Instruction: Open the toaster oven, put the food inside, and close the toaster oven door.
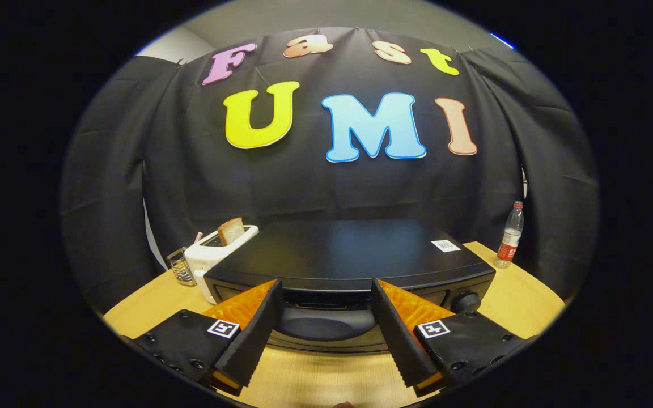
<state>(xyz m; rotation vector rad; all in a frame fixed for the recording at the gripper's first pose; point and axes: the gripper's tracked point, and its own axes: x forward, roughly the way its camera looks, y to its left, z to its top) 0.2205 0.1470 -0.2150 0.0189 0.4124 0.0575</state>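
A black toaster oven stands on the wooden table, right in front of me. My gripper is open, with its fingertips at the oven's upper front edge. The front of the oven and its door show in the gap between the fingers, and the door looks closed. Nothing is held between the fingers. A control knob sits on the oven's front, just beyond the right finger. A slice of toast sticks up out of a white toaster behind the oven's left corner.
A small wire basket stands left of the white toaster. A plastic bottle with a red label stands at the table's back right. The black cloth wall hangs close behind the oven.
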